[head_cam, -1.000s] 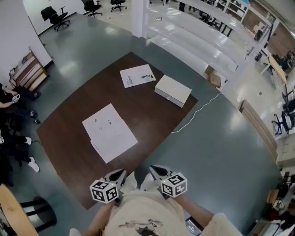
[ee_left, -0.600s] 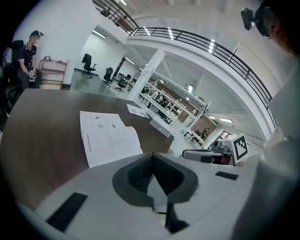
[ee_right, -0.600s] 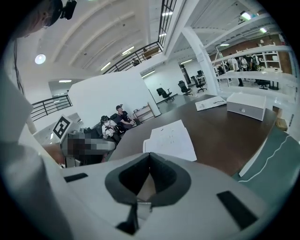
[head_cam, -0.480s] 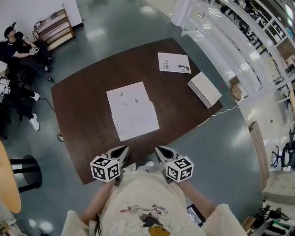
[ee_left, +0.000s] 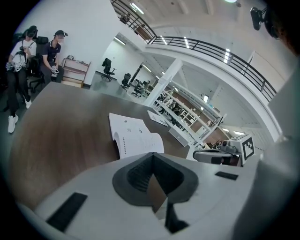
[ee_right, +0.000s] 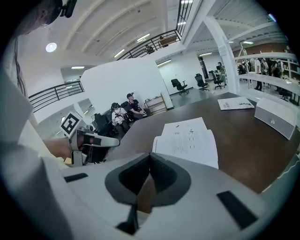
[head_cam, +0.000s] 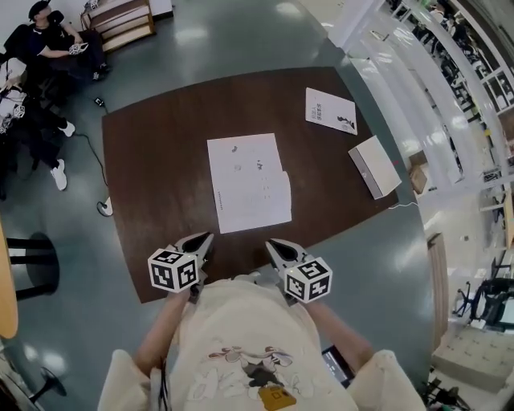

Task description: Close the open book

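Note:
An open book (head_cam: 248, 183) with white printed pages lies flat in the middle of the dark brown table (head_cam: 152, 168); it also shows in the left gripper view (ee_left: 133, 136) and the right gripper view (ee_right: 187, 140). My left gripper (head_cam: 204, 240) hangs at the table's near edge, a short way in front of the book's left corner, shut and empty. My right gripper (head_cam: 271, 246) hangs beside it in front of the book's right corner, also shut and empty. Neither touches the book.
A closed booklet (head_cam: 330, 111) and a white box (head_cam: 374, 166) lie at the table's far right. People (head_cam: 36, 48) sit by a wooden shelf (head_cam: 120, 20) at the far left. A cable (head_cam: 102, 181) trails on the floor left of the table. White shelving (head_cam: 450, 64) runs along the right.
The view has swung and moved in, so the table and book now sit square in front of me. Both grippers came up to the table's near edge, still shut.

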Demonstrator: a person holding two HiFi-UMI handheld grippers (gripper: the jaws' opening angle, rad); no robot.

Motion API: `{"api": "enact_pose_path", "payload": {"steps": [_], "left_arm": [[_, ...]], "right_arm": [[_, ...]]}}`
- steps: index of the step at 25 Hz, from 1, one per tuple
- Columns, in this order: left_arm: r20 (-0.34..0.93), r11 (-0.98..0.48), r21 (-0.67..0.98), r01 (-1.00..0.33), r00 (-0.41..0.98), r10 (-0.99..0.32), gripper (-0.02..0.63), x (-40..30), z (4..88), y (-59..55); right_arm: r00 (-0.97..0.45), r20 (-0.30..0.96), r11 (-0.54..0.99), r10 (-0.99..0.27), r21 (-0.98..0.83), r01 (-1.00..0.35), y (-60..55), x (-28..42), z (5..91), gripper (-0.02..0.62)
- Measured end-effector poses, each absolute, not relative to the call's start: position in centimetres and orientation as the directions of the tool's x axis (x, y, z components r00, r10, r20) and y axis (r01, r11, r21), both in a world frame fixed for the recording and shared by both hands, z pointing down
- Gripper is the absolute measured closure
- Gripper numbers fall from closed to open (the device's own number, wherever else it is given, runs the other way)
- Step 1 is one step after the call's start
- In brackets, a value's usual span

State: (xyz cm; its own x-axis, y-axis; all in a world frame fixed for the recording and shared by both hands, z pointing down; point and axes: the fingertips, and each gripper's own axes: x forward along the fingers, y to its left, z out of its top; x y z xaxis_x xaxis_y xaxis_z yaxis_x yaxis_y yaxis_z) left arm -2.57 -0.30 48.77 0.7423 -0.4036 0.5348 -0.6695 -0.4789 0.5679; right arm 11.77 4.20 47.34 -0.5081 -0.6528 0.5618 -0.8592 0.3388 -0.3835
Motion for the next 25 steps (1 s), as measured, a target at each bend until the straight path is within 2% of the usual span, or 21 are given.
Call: {"api": "enact_pose_path", "payload": {"steps": [6,14,25], "left_arm": [[0.564,-0.425,0.607,-0.672,0.741,-0.364,0.596,-4.1,53.5,-2.6],[0.553,-0.385,0.688,-0.616,0.788,-0.273,0.499,-3.7,58.6,-5.0],[0.45,-0.271,0.825,-0.495,0.867,-0.216,0.448,-1.3,62.7,-8.0]], "right_arm": [[-0.516,0.592,0.353,-0.619,-0.376,-0.856,2.4,10.0,48.0,0.589],[-0.513,0.66,0.36,-0.549,-0.367,-0.858,1.5,8.7,50.3,0.589],[-0.504,0.696,0.324,-0.512,-0.387,-0.863,1.5,8.6,51.5,0.589]]}}
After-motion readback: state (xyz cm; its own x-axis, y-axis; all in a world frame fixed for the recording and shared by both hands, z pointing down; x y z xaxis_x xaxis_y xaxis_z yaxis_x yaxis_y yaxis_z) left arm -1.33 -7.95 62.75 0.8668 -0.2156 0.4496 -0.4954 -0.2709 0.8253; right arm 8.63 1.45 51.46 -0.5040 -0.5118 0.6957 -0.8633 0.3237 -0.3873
